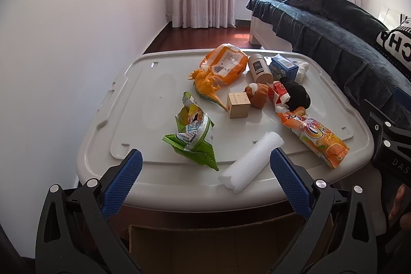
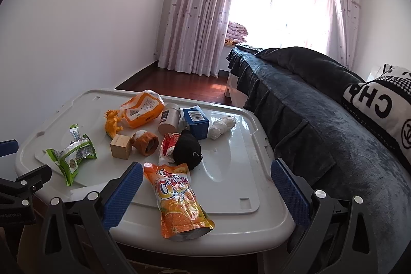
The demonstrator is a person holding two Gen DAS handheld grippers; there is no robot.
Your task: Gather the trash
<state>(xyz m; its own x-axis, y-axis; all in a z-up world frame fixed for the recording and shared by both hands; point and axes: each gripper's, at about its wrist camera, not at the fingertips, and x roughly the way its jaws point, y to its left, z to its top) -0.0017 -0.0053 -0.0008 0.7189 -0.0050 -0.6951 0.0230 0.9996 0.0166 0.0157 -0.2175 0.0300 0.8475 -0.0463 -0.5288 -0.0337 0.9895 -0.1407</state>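
Note:
Trash lies on a white bin lid point(image 1: 143, 99): a green wrapper point(image 1: 191, 135), a white foam roll point(image 1: 250, 162), an orange juice pouch point(image 1: 316, 138), a red-white wrapper point(image 1: 278, 94) and a crumpled tissue point(image 1: 301, 69). My left gripper point(image 1: 206, 154) hangs open over the lid's near edge, between the green wrapper and the foam roll, holding nothing. My right gripper point(image 2: 206, 166) is open and empty above the lid point(image 2: 231, 184), with the orange pouch point(image 2: 177, 199) just right of its left finger. The green wrapper point(image 2: 72, 158) lies far left there.
Also on the lid are a wooden cube point(image 1: 238, 105), an orange dinosaur toy point(image 1: 205, 87), an orange wipes pack point(image 1: 226, 63), a can point(image 1: 259, 67), a blue carton point(image 1: 283, 67), a brown plush point(image 1: 258, 93) and a black cloth item point(image 1: 298, 94). A cardboard box point(image 1: 205, 243) sits below; a bed point(image 2: 308, 107) borders the right.

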